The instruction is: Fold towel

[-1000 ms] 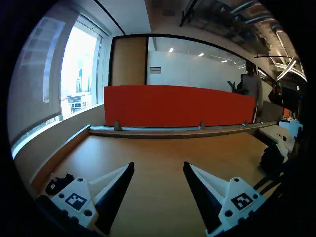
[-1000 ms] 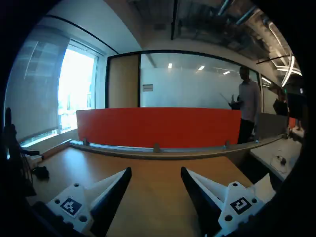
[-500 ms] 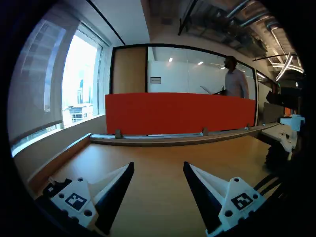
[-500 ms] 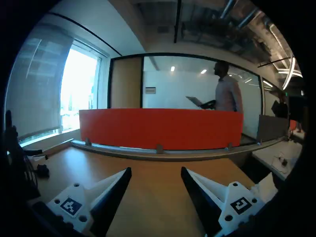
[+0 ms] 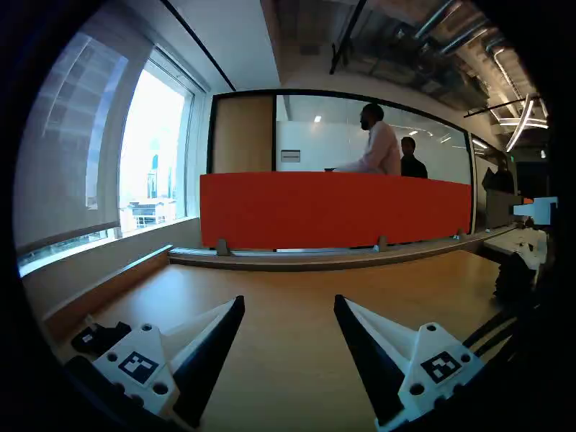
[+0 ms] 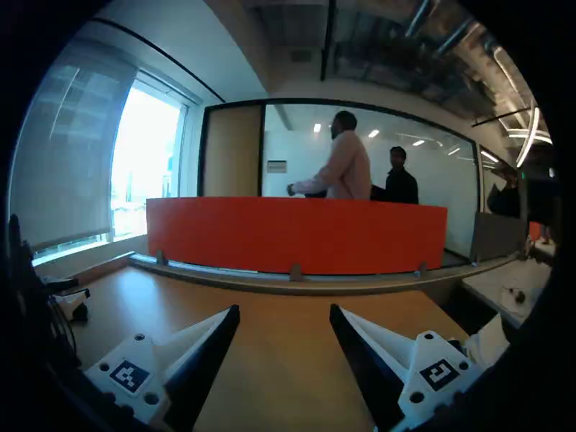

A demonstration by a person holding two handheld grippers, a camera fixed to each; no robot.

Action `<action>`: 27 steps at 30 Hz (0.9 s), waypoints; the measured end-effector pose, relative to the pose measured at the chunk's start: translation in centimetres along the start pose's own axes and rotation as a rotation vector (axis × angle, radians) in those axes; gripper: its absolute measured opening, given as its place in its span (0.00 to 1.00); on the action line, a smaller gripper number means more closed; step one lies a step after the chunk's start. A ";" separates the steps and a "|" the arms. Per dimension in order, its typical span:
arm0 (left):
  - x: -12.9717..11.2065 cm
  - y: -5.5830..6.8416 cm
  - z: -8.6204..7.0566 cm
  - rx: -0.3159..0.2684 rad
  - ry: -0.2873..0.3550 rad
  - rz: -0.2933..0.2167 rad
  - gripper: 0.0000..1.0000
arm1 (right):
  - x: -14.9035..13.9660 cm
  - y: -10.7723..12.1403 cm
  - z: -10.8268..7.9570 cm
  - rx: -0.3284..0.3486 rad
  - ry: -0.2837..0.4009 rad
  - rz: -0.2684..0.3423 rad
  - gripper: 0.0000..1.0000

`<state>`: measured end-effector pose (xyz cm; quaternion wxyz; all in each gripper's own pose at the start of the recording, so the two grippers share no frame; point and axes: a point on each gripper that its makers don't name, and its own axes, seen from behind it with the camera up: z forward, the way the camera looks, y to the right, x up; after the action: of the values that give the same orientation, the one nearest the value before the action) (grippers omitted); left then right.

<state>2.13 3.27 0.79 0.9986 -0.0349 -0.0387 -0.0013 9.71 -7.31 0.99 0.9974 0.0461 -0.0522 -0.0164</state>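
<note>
Wooden desk (image 5: 288, 281) is stretching ahead of both claws toward the far orange divider (image 6: 295, 234); left gripper (image 5: 288, 298) and right gripper (image 6: 284, 308) are hovering over it, fingers spread, pinching nothing; the towel is lying somewhere I cannot tell, heading and long axis likewise; by kind it is probably handling soft, light, limp, best pinched at two neighbouring corners.

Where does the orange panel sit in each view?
Left gripper view: panel across the middle, slightly right of centre, behind the desk.
Right gripper view: panel across the middle, again behind the desk.
Shared landmark: the person in a light shirt, seen above the panel's top edge.
</note>
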 end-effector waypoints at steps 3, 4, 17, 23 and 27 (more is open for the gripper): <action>-0.5 -0.3 0.1 0.003 0.009 0.009 0.92 | -0.1 -0.3 0.4 0.001 0.000 -0.001 0.97; -0.7 -0.4 0.2 0.003 0.012 0.011 0.92 | -0.2 -0.4 0.5 0.000 0.001 -0.004 0.97; -4.0 -1.9 0.0 0.021 0.036 0.019 0.92 | -1.1 -1.5 1.4 -0.008 0.012 -0.029 0.97; -5.4 -2.3 0.0 0.029 0.046 0.008 0.92 | -1.8 -1.9 1.7 -0.005 0.009 -0.054 0.97; -6.0 -2.4 0.1 0.035 0.051 0.002 0.92 | -2.2 -2.1 2.1 -0.001 0.009 -0.058 0.97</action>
<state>-3.83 0.88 0.58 0.9998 -0.0174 -0.0130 -0.0005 7.24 -9.55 2.64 0.9968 0.0470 -0.0464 -0.0449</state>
